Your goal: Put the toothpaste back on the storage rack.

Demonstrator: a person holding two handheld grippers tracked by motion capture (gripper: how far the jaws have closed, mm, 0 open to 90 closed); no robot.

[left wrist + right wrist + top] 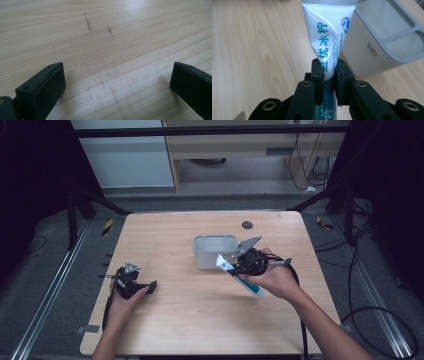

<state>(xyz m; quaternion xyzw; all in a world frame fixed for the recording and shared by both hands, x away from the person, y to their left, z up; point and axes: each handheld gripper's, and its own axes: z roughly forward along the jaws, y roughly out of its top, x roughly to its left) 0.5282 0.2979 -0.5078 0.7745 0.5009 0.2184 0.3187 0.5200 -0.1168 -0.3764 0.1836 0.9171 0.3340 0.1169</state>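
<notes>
A white and teal toothpaste tube [325, 37] is pinched across its middle by my right gripper [329, 71], which is shut on it. From the high view the tube [245, 282] slants in the air, flat end up, just right of a white plastic holder [214, 251] with two compartments. That holder [377, 47] lies close on the right in the right gripper view. My right gripper [241, 265] hovers beside the holder's right wall. My left gripper [150, 286] rests low at the table's left, jaws wide apart; in the left gripper view its fingertips [42, 87] frame bare wood.
The wooden table [200, 320] has free room in front and at the left. A small dark disc [247, 224] sits near the far edge. Cables [370, 320] trail on the floor at the right, and metal rails [50, 285] run along the left.
</notes>
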